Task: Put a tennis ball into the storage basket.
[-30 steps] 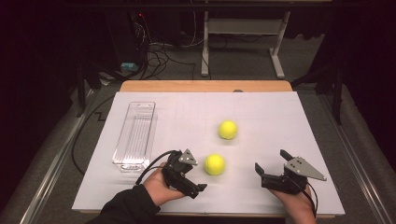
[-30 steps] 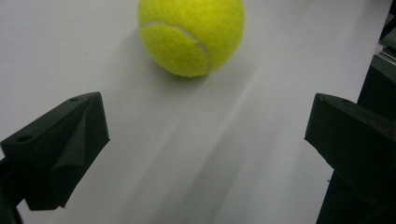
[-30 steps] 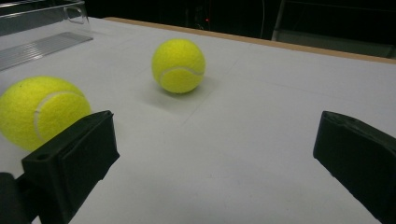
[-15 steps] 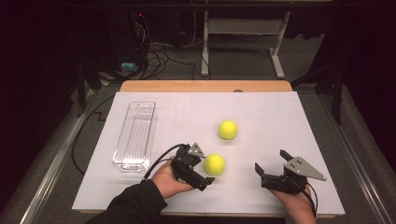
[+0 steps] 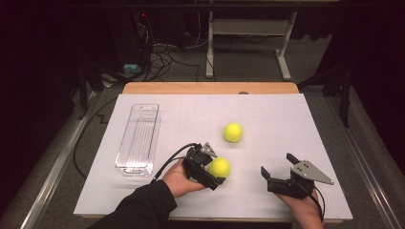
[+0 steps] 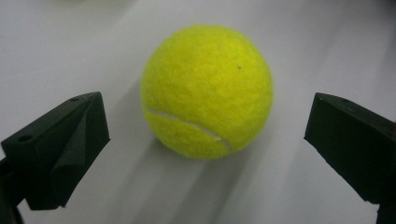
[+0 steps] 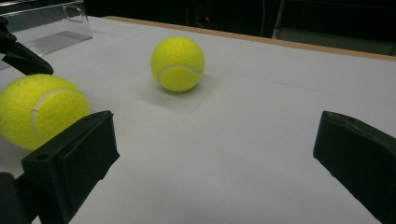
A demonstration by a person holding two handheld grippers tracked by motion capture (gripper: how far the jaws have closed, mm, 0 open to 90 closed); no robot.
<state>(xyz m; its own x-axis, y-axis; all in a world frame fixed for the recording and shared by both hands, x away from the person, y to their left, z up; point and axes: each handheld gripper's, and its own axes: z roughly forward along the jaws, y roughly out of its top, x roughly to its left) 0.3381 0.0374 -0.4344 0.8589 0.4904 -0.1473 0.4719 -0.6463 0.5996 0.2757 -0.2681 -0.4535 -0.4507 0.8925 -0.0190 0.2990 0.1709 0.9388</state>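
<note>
Left hand-held gripper (image 5: 212,172) was open, jaws flanking the near tennis ball (image 5: 219,167) without touching; right hand-held gripper (image 5: 279,172) sat open, well right of that ball.

The near ball (image 5: 219,167) lies before the far ball (image 5: 233,132), right of the tray (image 5: 138,138).

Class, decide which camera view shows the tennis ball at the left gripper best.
The left gripper view: the near tennis ball sits large between the open jaws, untouched. The high view shows it small beside the left gripper; the right gripper view shows it partly behind a jaw.
</note>
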